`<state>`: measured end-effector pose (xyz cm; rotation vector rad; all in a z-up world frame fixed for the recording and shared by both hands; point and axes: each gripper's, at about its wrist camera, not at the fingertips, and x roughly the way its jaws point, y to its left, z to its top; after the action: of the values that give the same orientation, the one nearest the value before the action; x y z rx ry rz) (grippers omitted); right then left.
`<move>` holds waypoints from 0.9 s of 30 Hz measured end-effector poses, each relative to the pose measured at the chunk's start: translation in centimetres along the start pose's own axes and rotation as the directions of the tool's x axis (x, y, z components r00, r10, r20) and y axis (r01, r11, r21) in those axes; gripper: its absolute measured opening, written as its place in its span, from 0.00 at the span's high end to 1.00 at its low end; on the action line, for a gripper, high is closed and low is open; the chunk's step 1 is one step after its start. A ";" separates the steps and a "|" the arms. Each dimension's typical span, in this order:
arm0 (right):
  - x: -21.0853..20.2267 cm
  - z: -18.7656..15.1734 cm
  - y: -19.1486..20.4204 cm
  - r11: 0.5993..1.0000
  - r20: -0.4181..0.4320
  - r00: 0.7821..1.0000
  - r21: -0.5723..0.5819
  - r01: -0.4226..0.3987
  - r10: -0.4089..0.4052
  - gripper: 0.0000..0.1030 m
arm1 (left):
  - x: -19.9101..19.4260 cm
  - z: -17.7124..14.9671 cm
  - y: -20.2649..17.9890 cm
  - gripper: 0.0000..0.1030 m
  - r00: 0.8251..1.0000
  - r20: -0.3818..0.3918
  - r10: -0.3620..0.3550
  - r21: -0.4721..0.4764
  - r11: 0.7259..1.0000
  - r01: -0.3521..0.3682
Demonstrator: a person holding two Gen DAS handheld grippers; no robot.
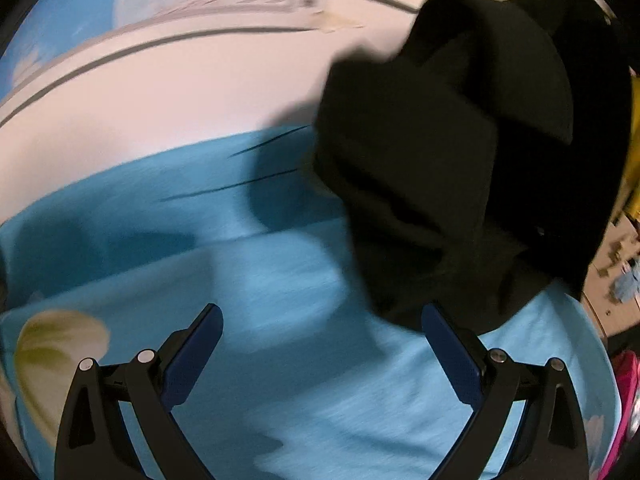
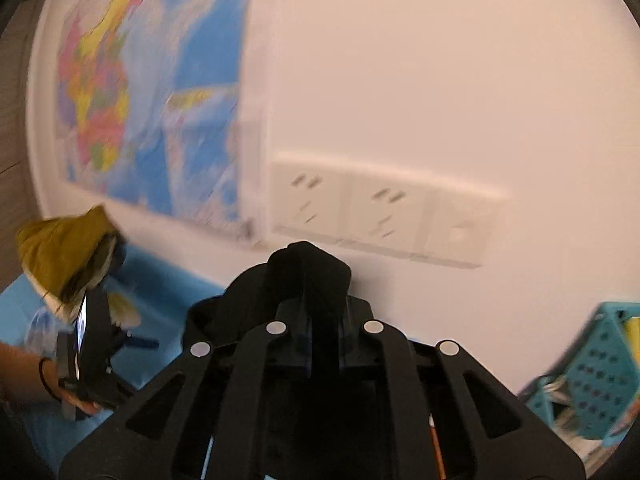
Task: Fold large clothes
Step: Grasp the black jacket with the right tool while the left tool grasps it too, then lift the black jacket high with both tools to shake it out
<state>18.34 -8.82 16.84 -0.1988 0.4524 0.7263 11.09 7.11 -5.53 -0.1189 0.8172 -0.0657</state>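
Observation:
A black garment hangs bunched in the air at the right of the left wrist view, above a light blue sheet. My left gripper is open and empty, its blue pads wide apart just below and left of the garment's lower end. My right gripper is shut on a fold of the black garment, which rises between its fingers and drapes to the left. The left gripper also shows at the lower left of the right wrist view, held by a hand.
A white wall with a map poster and a row of sockets stands behind the bed. An olive cloth item lies at the left. A turquoise perforated basket sits at the right. Pink items lie beside the sheet.

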 end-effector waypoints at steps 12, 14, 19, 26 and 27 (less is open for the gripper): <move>-4.0 -1.3 -4.1 0.992 0.069 0.998 0.124 -0.001 -0.008 0.93 | 5.2 3.6 -2.2 0.15 0.990 -0.059 -0.126 0.086 0.988 0.131; -4.4 -1.3 -5.0 0.989 0.074 0.997 0.145 0.013 -0.024 0.93 | 6.1 4.2 -2.5 0.81 0.977 -0.097 -0.189 0.082 0.977 0.197; -7.0 0.2 -7.8 0.981 0.086 0.991 0.171 0.091 -0.107 0.94 | 4.0 7.9 -4.9 0.90 0.988 -0.002 -0.152 0.105 0.983 0.152; -19.3 6.0 -10.3 0.962 0.302 0.920 0.186 0.202 -0.251 0.95 | -6.6 18.0 -8.5 0.93 0.928 0.275 -0.250 0.127 0.966 0.223; -21.2 6.7 -10.3 0.961 0.335 0.905 0.179 0.212 -0.262 0.95 | -8.0 18.8 -8.8 0.93 0.916 0.302 -0.265 0.134 0.963 0.234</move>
<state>13.59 -26.73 32.78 0.0117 0.1253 0.4734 19.22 0.73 14.17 -0.1394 0.4706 -0.3201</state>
